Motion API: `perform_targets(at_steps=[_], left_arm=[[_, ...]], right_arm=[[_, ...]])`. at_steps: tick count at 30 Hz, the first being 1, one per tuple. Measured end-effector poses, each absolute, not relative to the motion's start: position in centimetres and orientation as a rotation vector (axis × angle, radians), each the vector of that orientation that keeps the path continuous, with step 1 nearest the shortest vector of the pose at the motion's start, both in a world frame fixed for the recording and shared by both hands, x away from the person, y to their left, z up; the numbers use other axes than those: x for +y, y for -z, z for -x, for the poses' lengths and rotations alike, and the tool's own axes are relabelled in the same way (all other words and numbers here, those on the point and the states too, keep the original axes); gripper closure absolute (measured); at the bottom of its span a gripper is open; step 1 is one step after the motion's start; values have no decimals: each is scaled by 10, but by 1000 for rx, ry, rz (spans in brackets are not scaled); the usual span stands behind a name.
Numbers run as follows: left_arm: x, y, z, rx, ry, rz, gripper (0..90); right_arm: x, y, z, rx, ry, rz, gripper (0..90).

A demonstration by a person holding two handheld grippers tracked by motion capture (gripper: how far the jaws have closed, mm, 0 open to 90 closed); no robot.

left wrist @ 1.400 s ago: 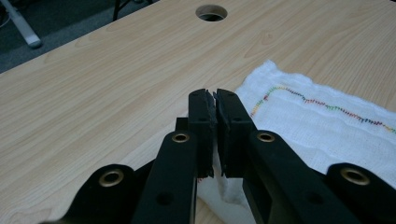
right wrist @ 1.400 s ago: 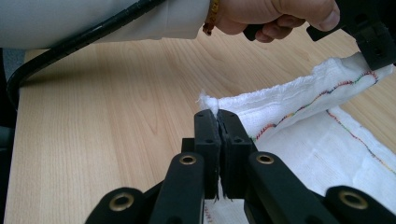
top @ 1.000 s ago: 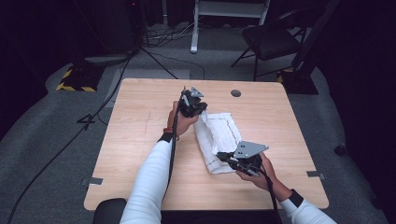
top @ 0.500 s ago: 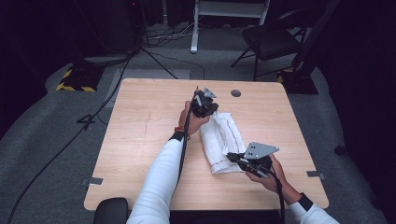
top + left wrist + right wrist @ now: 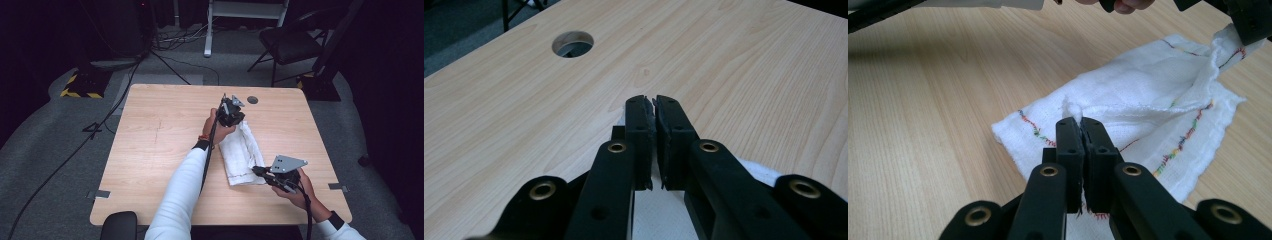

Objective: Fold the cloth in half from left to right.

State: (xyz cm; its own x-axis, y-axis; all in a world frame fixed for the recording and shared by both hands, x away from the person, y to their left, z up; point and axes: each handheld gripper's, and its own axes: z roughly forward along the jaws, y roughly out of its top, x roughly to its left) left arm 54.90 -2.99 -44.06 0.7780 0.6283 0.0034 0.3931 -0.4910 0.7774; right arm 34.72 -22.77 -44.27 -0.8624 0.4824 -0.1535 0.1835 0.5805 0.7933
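A white cloth (image 5: 242, 150) with coloured stitched edges lies rumpled on the wooden table (image 5: 160, 140), right of centre. My left gripper (image 5: 236, 120) is at the cloth's far end, shut on a corner that it holds raised off the table. In the left gripper view its jaws (image 5: 654, 107) are together, with cloth (image 5: 764, 172) below them. My right gripper (image 5: 256, 171) is at the near end, shut on the cloth. A white tuft of cloth (image 5: 1148, 85) sticks out past its closed tips (image 5: 1082, 125). The left gripper's body (image 5: 1248, 25) hangs over the cloth's far corner.
A round cable hole (image 5: 252, 100) (image 5: 572, 44) sits in the table beyond the left gripper. A dark chair (image 5: 290, 42), a white stand (image 5: 207, 30) and floor cables lie behind the table. A black object (image 5: 117, 225) sits at the near left edge.
Both hands have moved to the right across the table, dragging the cloth with them. Both grippers stay shut on it.
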Motion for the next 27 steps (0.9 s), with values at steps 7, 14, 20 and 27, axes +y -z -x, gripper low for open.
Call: perform_targets(at_steps=[7, 14, 20, 27], left_arm=[[-39, 445, -551, 761, -356, -2154, 847], [-48, 448, -553, 756, -360, -2164, 844], [-54, 454, -557, 784, -384, -2175, 827], [-59, 459, -559, 780, -384, -2196, 871]], right_arm=[[-235, 448, -346, 2472, -1151, -550, 879], [-243, 449, -344, 2475, -1148, -567, 879], [-249, 457, -345, 2489, -1114, -604, 877], [-251, 462, -348, 2498, -1088, -626, 875]])
